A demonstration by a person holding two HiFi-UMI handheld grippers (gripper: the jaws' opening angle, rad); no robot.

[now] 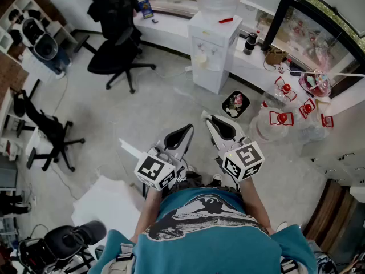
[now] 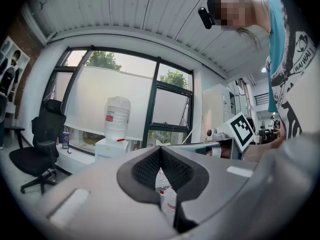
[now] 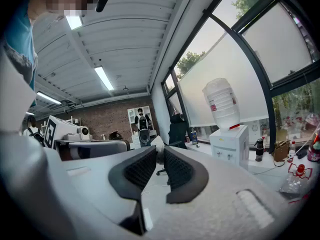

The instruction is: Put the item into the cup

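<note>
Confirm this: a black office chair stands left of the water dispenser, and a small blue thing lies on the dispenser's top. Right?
Not blue: the small thing lying on the water dispenser is red, as the head view shows. The black office chair does stand to its left.

1. Printed in black on the teal shirt (image 2: 300,59), seen in the left gripper view: "WAI WAI", running beside a dark graphic.
2. Stuck on the water bottle (image 2: 117,115): a red and white label, too small to read.
3. Carried on the left cube (image 1: 155,170) and right cube (image 1: 244,160): black-and-white square code markers, no letters.
</note>
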